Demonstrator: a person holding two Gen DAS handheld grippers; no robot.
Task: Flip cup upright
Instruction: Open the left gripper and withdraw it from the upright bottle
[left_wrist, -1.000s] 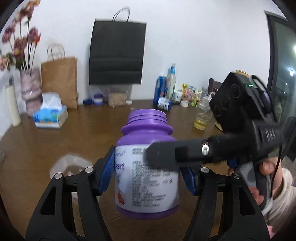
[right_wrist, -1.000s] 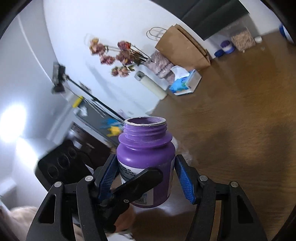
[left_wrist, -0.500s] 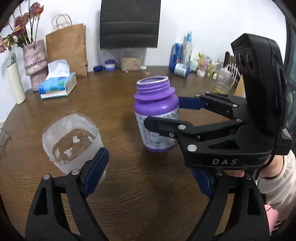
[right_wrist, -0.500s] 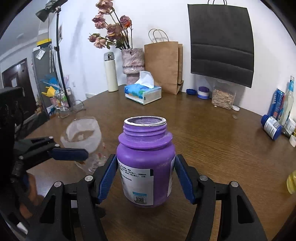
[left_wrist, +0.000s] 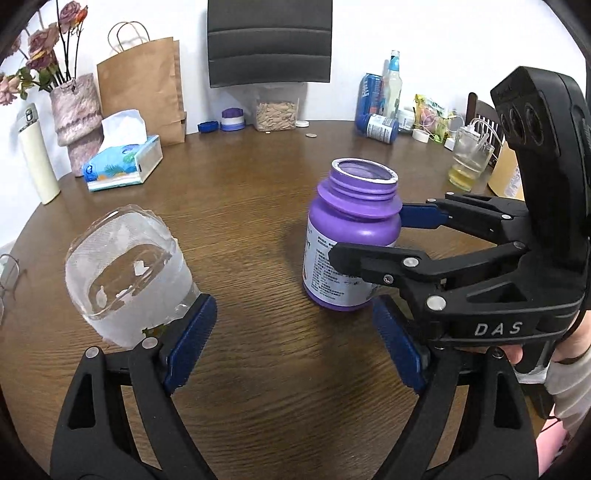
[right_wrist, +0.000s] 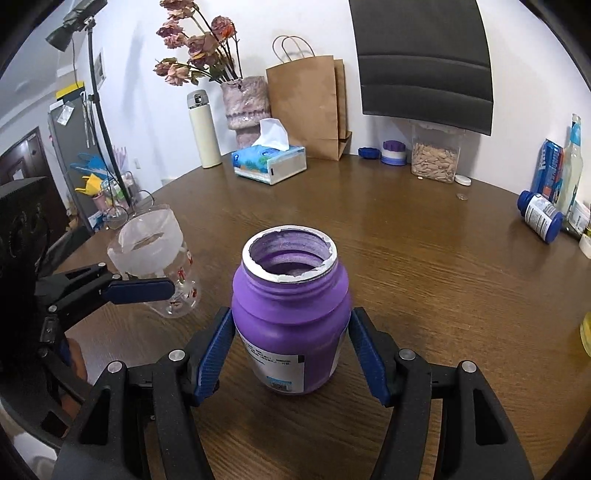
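A purple jar (right_wrist: 290, 310) stands upright on the brown table (right_wrist: 424, 266), mouth open and up. It also shows in the left wrist view (left_wrist: 351, 240). My right gripper (right_wrist: 291, 354) has its jaws on both sides of the jar, slightly parted from it. In the left wrist view the right gripper (left_wrist: 373, 236) reaches in from the right. My left gripper (left_wrist: 291, 339) is open and empty, its left pad beside a clear plastic cup (left_wrist: 129, 273). The cup (right_wrist: 155, 266) stands left of the jar, apparently upside down.
At the back stand a tissue box (right_wrist: 269, 162), a vase of dried flowers (right_wrist: 243, 103), a white flask (right_wrist: 201, 129), paper bags (right_wrist: 310, 103), a seed jar (right_wrist: 436, 155) and bottles (right_wrist: 554, 173). A glass of yellow liquid (left_wrist: 469, 158) stands at right.
The jar has been set upright on the table. The left gripper let go of it and drew back to the left beside the clear cup. The right jaws have eased off the jar.
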